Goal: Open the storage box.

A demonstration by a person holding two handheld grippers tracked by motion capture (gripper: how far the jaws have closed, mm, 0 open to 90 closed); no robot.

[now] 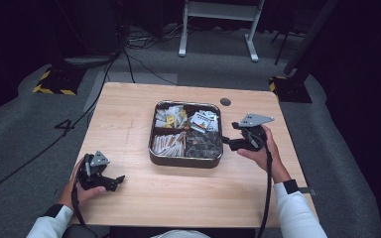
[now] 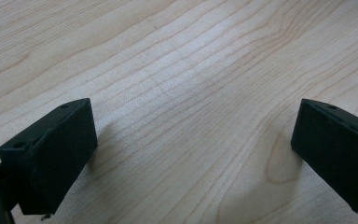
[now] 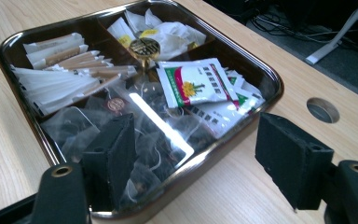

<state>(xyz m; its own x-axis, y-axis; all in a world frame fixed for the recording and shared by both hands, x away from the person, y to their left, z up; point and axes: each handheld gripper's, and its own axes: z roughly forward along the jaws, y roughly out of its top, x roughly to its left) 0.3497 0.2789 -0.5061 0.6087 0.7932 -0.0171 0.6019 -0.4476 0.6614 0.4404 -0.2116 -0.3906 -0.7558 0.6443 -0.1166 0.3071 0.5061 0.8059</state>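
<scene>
Right gripper (image 3: 191, 154) jaws apart, tray (image 3: 261, 74) rim straight ahead, clear sachets (image 3: 154, 140) just beyond; left gripper (image 2: 191, 154) apart too, well off.

High view: fixed overhead, facing forward and down, far; whole table (image 1: 129, 114) mid-frame. Left gripper view: very near, angled down at bare tabletop. Right gripper view: close and low, facing the tray (image 3: 265, 70), which the high view (image 1: 186, 161) shares at centre frame.
</scene>
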